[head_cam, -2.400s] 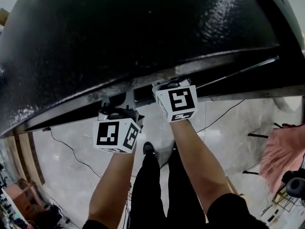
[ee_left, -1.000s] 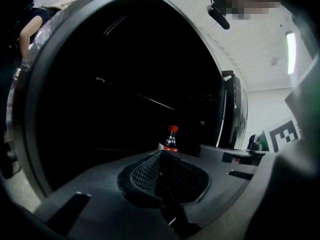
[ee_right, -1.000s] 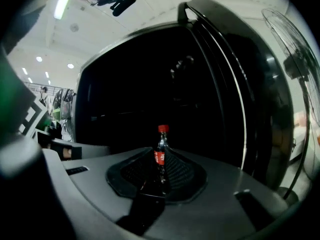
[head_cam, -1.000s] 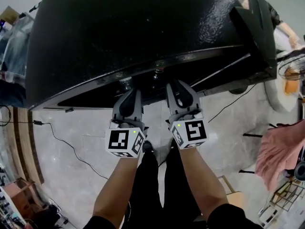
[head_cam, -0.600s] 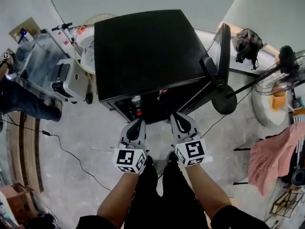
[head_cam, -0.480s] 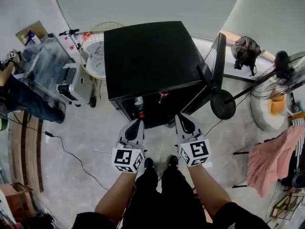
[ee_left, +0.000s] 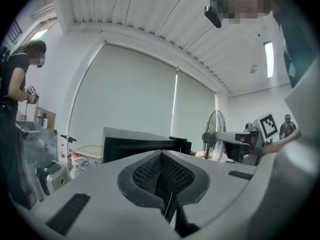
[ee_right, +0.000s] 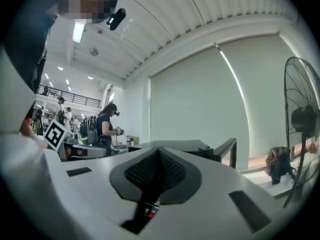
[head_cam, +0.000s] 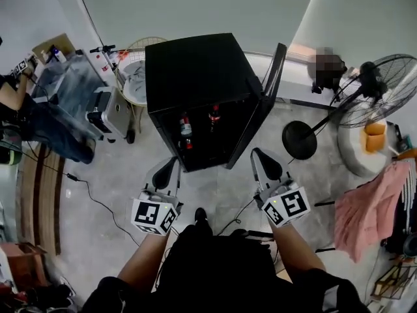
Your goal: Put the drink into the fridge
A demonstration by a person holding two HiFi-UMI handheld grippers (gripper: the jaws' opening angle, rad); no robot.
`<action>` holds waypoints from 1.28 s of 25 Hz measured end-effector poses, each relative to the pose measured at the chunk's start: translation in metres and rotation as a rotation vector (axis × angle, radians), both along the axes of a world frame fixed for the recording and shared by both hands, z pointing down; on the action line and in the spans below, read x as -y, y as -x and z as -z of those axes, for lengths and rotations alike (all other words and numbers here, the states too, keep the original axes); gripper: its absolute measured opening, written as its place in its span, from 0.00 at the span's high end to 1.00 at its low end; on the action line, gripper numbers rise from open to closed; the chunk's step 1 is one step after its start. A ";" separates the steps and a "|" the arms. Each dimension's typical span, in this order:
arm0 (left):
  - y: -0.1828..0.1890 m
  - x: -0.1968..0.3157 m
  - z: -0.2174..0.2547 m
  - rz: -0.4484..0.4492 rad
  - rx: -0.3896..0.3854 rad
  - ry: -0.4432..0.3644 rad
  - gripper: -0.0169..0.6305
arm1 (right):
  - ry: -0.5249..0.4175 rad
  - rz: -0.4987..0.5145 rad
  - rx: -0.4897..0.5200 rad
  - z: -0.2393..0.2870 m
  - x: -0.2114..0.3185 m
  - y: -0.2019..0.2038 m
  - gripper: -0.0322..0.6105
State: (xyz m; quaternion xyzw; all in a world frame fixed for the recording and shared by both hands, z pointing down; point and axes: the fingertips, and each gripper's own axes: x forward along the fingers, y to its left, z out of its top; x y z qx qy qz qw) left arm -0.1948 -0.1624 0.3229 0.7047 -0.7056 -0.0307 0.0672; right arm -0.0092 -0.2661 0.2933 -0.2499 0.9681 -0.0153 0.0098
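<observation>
**Both grippers shut and empty before the open fridge**

From the head view, the black fridge point(head_cam: 195, 70) stands on the pale floor point(head_cam: 111, 175) straight ahead of the person. Its door point(head_cam: 257, 109) is swung wide open toward the right. Inside the dark compartment two drinks stand upright near each other: a red-labelled bottle point(head_cam: 186, 131) to the left and a second bottle point(head_cam: 214, 117) a little further back and to the right.

The left gripper point(head_cam: 171, 164) and the right gripper point(head_cam: 260, 155) are held out side by side, well apart from each other. Both point toward the fridge but stay short of its opening and touch nothing. The left gripper view shows its dark mesh pads point(ee_left: 146, 174) pressed together with only a thin seam between them and nothing caught there. The right gripper view shows the same: its pads point(ee_right: 145, 171) meet flush, clenched on nothing. Over each set of jaws the black fridge top shows beyond, and the open door's edge rises at the right of the right gripper view.

A standing fan point(head_cam: 371, 100) is to the right of the fridge, with its round base point(head_cam: 298, 139) on the floor just beside the door. A pink cloth point(head_cam: 374, 207) hangs at the far right. To the left, a grey box-shaped machine point(head_cam: 107, 113) sits near the fridge's side, a black cable point(head_cam: 91, 197) trails over the floor, and another person point(head_cam: 32, 119) stands at the edge of view.
</observation>
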 end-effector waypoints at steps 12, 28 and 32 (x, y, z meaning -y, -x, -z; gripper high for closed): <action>-0.092 -0.120 0.017 0.169 0.036 0.000 0.95 | -0.013 0.025 0.019 -0.012 -0.079 -0.172 0.91; -0.179 -0.223 0.009 0.176 0.162 0.107 0.95 | 0.037 0.131 -0.044 -0.054 -0.174 -0.231 0.92; -0.173 -0.234 0.011 0.169 0.154 0.089 0.95 | 0.033 0.136 -0.048 -0.052 -0.182 -0.233 0.91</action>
